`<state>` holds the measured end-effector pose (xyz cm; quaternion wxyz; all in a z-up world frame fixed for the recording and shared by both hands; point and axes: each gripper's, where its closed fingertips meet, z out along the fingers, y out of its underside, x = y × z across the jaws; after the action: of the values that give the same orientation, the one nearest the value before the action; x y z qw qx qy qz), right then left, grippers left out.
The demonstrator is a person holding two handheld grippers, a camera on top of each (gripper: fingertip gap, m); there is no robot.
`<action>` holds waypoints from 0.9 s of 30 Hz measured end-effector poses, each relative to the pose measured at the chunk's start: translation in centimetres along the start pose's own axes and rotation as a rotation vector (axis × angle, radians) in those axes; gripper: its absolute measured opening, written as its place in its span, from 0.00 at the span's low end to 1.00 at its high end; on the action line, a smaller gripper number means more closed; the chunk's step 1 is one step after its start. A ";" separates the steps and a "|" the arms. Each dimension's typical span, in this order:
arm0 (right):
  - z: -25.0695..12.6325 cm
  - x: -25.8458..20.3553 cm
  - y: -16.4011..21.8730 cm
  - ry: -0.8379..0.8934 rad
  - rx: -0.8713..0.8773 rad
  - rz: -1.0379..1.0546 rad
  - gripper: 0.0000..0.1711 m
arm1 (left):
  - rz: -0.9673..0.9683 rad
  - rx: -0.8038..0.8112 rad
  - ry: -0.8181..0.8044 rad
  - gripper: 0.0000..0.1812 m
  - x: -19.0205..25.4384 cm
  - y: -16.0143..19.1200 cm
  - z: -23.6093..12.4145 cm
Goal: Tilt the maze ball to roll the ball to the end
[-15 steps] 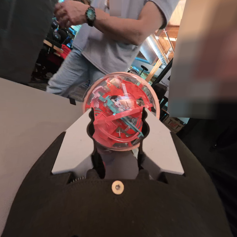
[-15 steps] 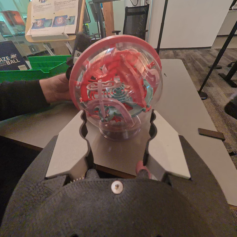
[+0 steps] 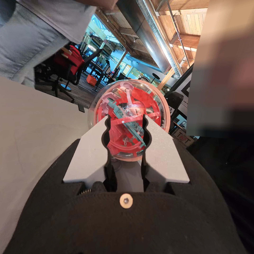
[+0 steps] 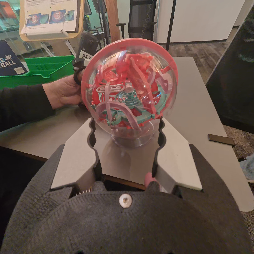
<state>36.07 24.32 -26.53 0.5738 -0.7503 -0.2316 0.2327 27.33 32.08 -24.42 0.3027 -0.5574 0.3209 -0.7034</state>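
Observation:
The maze ball [image 4: 129, 85] is a clear sphere with a pink ring and red, teal and lilac tracks inside. It sits on a clear stand [image 4: 132, 140] on the grey table [image 4: 192, 110]. A small steel ball [image 4: 114, 119] lies on a teal track low in the sphere. My right gripper [image 4: 126, 121] is open, its tips on either side of the sphere's lower part. My left gripper [image 3: 126, 116] has a narrow gap, and the maze ball [image 3: 130, 104] is just beyond its tips. Whether either gripper touches the shell is unclear.
A hand [image 4: 64, 92] holds the left gripper's black body [image 4: 88, 45] behind the sphere's left side. A green bin [image 4: 45, 68], a dark blue box [image 4: 9, 60] and a sign board [image 4: 50, 17] stand at the back left. A person [image 3: 34, 27] stands beyond the table [image 3: 34, 123].
The left gripper's jaws have narrowed, and its view has swung upward toward the ceiling. The right gripper's jaws have closed in slightly. The maze ball stays on its stand.

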 end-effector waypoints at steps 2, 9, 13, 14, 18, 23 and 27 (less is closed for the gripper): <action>0.0 0.1 0.0 -0.003 0.002 0.013 0.53 | -0.007 0.002 0.001 0.24 -0.1 -0.1 0.1; 0.0 0.6 0.4 -0.019 0.002 0.038 0.54 | 0.009 -0.026 -0.012 0.26 -0.1 -0.3 0.5; 0.2 1.3 1.3 -0.017 -0.008 0.063 0.56 | 0.033 -0.046 -0.032 0.30 0.1 0.0 0.7; 0.2 1.3 1.4 -0.022 -0.004 0.067 0.55 | 0.045 -0.045 -0.036 0.31 0.1 0.0 0.8; 0.4 1.2 1.7 -0.026 -0.012 0.071 0.54 | 0.104 -0.068 -0.059 0.40 0.8 0.1 1.0; 0.1 1.4 1.7 -0.036 0.004 0.070 0.53 | 0.341 -0.095 -0.162 0.67 2.7 0.4 1.1; -0.4 2.6 0.9 -0.056 0.066 0.026 0.62 | 0.522 -0.318 -0.305 0.81 2.2 3.5 1.9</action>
<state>38.44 25.39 -27.55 0.5886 -0.7271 -0.2298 0.2685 28.97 27.96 -25.55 0.4261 -0.5954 0.5094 -0.4521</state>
